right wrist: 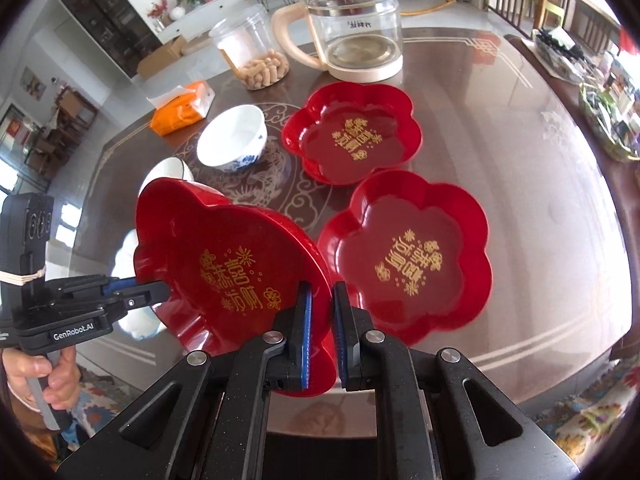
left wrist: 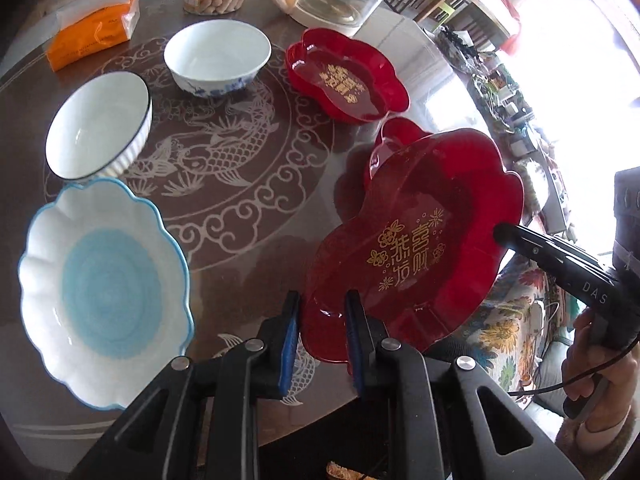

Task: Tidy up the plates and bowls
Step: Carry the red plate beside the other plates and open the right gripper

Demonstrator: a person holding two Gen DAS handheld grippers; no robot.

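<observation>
A red flower-shaped plate with gold writing is held tilted above the table, also in the right wrist view. My left gripper is shut on its near rim. My right gripper is shut on its opposite rim and shows in the left wrist view. Two more red plates lie on the table to the right. A blue-and-white scalloped bowl, a white ribbed bowl and a white bowl with blue pattern stand at the left.
A glass kettle with cream handle, a clear jar of peanuts and an orange tissue pack stand at the far side of the round brown table. A cluttered sideboard is at the right.
</observation>
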